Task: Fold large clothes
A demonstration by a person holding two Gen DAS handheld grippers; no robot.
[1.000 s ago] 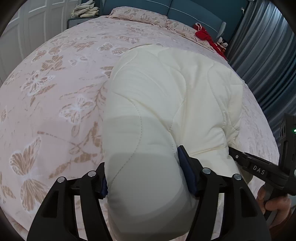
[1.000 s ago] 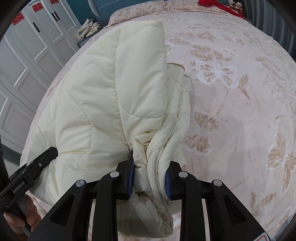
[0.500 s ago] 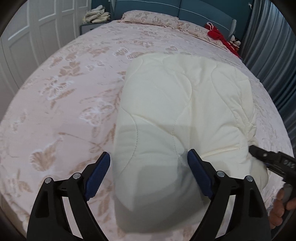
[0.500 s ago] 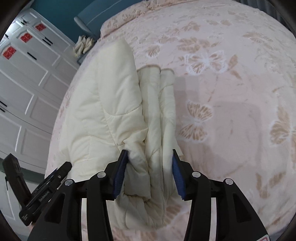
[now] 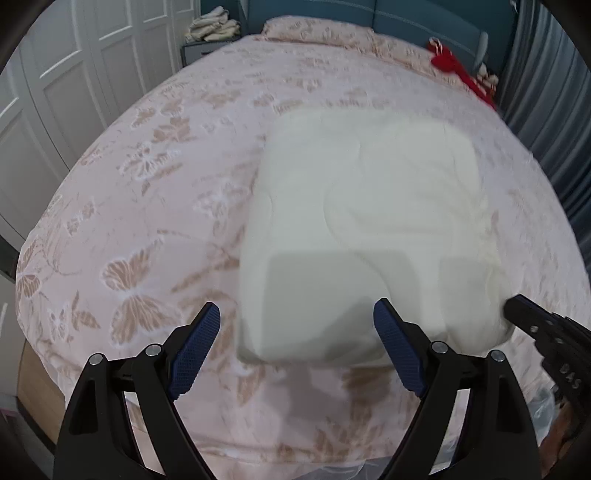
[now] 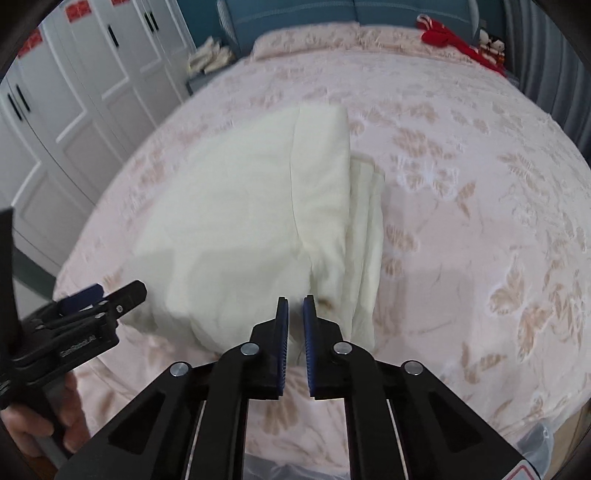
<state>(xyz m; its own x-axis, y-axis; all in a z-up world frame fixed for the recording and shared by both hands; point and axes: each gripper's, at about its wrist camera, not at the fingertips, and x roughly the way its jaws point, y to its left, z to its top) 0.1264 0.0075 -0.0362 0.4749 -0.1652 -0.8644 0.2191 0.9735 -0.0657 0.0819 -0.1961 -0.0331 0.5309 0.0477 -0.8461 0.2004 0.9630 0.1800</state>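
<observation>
A cream quilted jacket (image 5: 362, 221) lies folded into a thick block on the pink butterfly bedspread (image 5: 140, 229). My left gripper (image 5: 295, 306) hovers above the block's near edge, open wide, with its pads clear of the fabric. In the right wrist view the jacket (image 6: 251, 221) shows its stacked folded layers on its right side. My right gripper (image 6: 295, 299) hangs just short of the near corner, its jaws closing to a narrow slit with nothing between them. Each gripper appears in the other's view: the right one (image 5: 521, 310) and the left one (image 6: 110, 295).
White wardrobe doors (image 6: 92, 85) run along the left. A blue headboard (image 5: 406, 18), a pillow (image 5: 317, 31), red cloth (image 5: 454, 70) and a bedside stack of fabric (image 5: 212, 27) lie at the far end. Grey curtains (image 5: 554, 92) hang right. The bed's front edge (image 5: 295, 454) is close below.
Both grippers have let go of the jacket and drawn back and up from it. The left jaws spread wide; the right jaws opened, then came together empty.
</observation>
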